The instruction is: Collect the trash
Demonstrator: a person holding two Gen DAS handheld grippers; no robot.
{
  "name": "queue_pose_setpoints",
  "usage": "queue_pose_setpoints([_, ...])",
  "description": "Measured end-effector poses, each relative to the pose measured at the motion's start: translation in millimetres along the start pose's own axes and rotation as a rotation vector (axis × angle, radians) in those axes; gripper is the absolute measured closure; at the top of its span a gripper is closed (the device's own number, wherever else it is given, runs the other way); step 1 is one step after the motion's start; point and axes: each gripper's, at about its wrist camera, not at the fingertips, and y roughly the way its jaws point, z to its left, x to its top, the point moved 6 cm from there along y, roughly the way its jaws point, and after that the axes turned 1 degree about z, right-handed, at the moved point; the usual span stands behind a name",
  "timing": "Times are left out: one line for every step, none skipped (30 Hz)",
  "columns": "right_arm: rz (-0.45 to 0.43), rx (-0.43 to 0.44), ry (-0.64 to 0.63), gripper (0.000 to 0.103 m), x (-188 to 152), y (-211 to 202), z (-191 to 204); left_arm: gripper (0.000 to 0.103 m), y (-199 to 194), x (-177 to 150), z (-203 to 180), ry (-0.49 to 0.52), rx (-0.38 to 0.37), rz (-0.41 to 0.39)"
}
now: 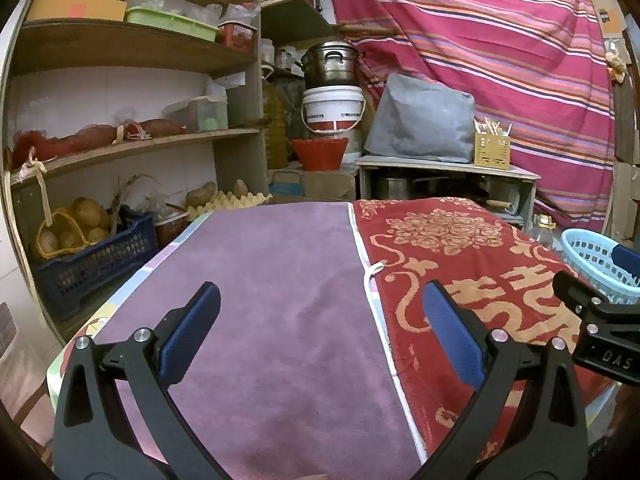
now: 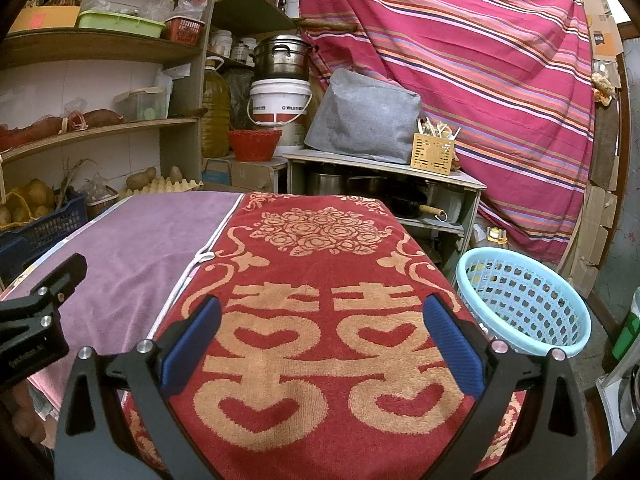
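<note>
Inventory of the scene, both wrist views. Left gripper (image 1: 320, 340): jaws spread wide, nothing between them, poised above the purple towel (image 1: 272, 300). Right gripper (image 2: 322, 340): jaws likewise spread and empty, poised above the red patterned towel (image 2: 328, 280). The two towels lie side by side on the counter, edges meeting along a white hem; a pale patterned cloth shows at the counter's left margin.

Trash: none visible on either towel in these views; its whereabouts cannot be told. No loose item lies ahead of either pair of jaws, so no long axis can be given.

Receptacle: light blue basket (image 2: 524, 304), perforated, standing low off the right edge of the counter, beyond and to the right of the right gripper. It looks empty, save for some yellowish thing seen through its holes, which may lie behind it. Judged the likely drop point; the right gripper is plainly the nearer, the left well apart from it.

Pose: both grippers level, side by side, pointing forward across the counter toward the shelves (image 1: 132, 140) and striped hanging cloth (image 2: 460, 60). Each appears at the edge of the other's view. Judged stage: nothing in hand; a search for trash must precede any grasp.
</note>
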Motion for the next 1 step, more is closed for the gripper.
queue_pose_setpoints([0.000,-0.001,0.000,0.005,0.0,0.1,-0.3,0.005,0.3,0.0,0.3,0.000,0.001,0.001])
